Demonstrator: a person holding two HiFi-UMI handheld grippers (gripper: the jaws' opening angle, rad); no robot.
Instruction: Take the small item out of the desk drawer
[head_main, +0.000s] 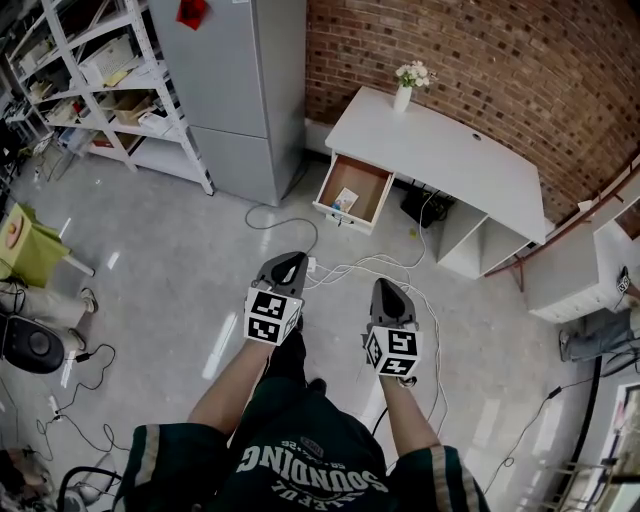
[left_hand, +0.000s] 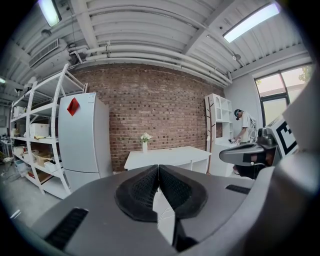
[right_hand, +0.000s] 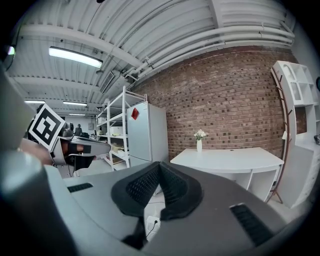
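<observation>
A white desk stands against the brick wall, its wooden drawer pulled open. Small items lie at the drawer's front. I stand well back on the floor. My left gripper and right gripper are held side by side at waist height, both pointing toward the desk. Each is shut with nothing between its pads. The left gripper view shows the left gripper with tips touching and the desk far ahead. In the right gripper view the right gripper is likewise closed, the desk beyond it.
A grey fridge and white shelving stand left of the desk. White cables and a power strip trail over the floor between me and the drawer. A vase with flowers sits on the desk. A white cabinet stands at right.
</observation>
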